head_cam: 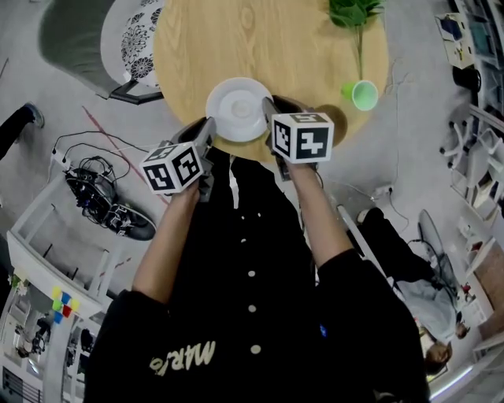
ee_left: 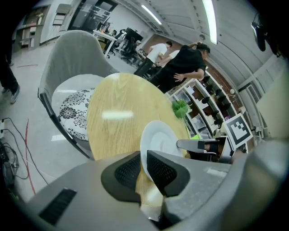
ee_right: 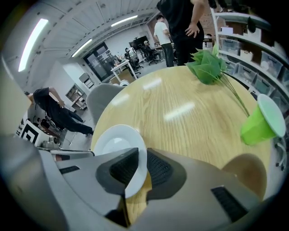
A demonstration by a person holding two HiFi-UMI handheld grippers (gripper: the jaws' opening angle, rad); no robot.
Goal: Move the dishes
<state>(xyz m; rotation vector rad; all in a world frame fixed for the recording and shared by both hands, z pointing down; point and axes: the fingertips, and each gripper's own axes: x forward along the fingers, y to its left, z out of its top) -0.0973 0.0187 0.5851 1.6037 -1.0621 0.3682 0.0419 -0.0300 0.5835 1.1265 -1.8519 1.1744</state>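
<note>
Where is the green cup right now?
Head view: the green cup lies on its side near the table edge's right side, beside the plant.

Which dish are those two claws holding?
The white plate: the left gripper and right gripper each pinch its rim. The green cup lies on its side, untouched.

Open-plan office, desks (ee_right: 122, 67), storage shelves (ee_right: 246, 52), ceiling strip lights (ee_right: 34, 43), floor cables (head_cam: 88, 167)

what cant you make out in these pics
- Head view: near rim of the white plate, under the left gripper and right gripper.
- Head view: the green plant's top, cut off by the upper edge.
- Gripper views: whether the plate clears the wooden table; gripper bodies hide its underside.
</note>
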